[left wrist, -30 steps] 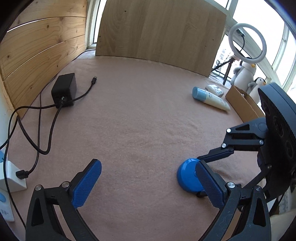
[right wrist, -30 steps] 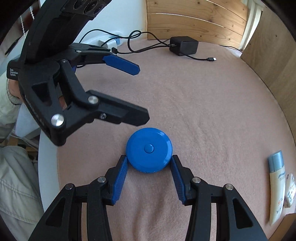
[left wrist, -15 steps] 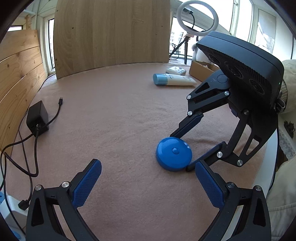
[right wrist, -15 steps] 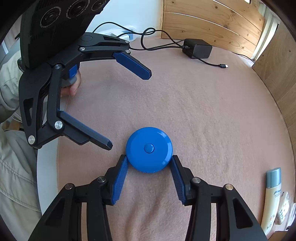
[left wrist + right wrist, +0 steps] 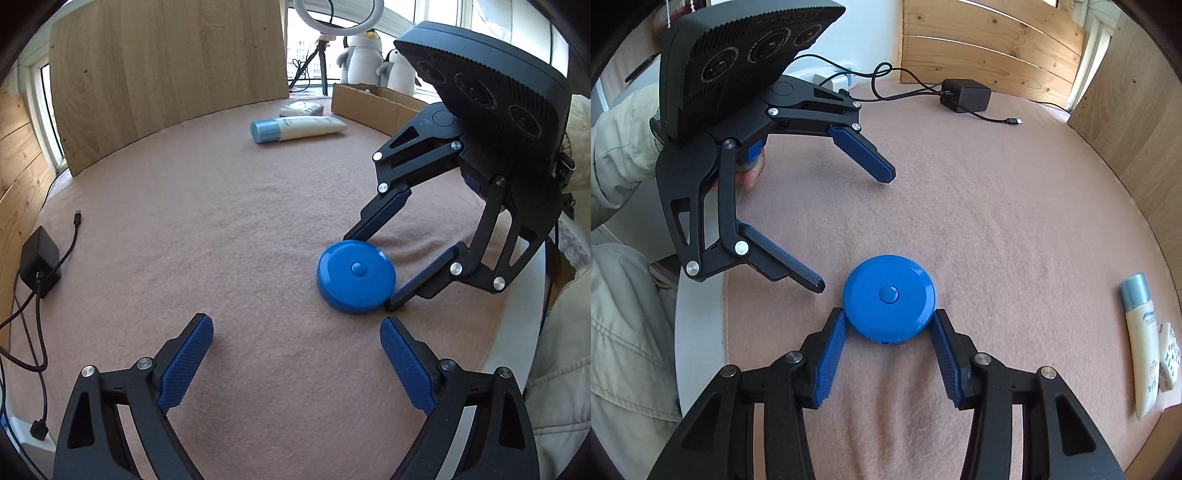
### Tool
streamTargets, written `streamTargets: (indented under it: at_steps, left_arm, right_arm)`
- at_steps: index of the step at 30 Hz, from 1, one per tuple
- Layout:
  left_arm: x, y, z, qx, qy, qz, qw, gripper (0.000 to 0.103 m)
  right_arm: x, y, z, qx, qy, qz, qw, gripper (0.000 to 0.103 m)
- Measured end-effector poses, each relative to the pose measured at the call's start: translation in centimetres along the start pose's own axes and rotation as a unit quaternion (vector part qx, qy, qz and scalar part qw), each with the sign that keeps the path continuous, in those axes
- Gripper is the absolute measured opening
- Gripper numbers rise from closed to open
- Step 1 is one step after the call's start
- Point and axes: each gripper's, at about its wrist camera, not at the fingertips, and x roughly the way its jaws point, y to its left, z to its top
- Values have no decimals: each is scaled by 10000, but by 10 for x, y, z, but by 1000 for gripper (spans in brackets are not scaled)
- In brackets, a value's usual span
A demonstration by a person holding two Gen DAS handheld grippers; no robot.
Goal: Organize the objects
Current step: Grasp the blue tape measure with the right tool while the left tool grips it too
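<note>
A blue round case with a centre button lies flat on the pinkish cloth. My right gripper has a blue pad pressed against each side of the case; the left wrist view shows the same case between the right gripper's two fingertips. My left gripper is open and holds nothing, a short way before the case and just left of it. Seen from the right wrist, the left gripper hangs over the cloth to the case's left, held by a hand in a beige sleeve.
A cream tube with a blue cap and a small white pack lie at the far side beside a cardboard box. A black charger with its cables sits near the wooden wall. The table edge runs on the person's side.
The left gripper has swung right, so the blue case now lies just ahead of its open fingers. The right gripper and the case have stayed put.
</note>
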Motion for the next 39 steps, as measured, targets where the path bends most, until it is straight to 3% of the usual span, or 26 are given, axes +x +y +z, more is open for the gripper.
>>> streamTargets:
  at_steps: [12, 25, 30, 39]
  left_arm:
    - [11, -35, 9, 787, 176, -572, 9951, 86]
    - [17, -80, 19, 1616, 174, -1396, 9768, 56]
    - [17, -87, 21, 1740, 151, -1354, 9753, 44]
    - [2, -102, 27, 1940, 109, -1361, 9715, 44]
  right_arm:
    - [-14, 14, -26, -46, -343, -7, 9994, 43]
    - [-28, 15, -49, -553, -58, 739, 9957, 43]
    - [-31, 19, -54, -766, 36, 763, 9941, 43]
    - [-52, 30, -61, -880, 35, 663, 9939, 42]
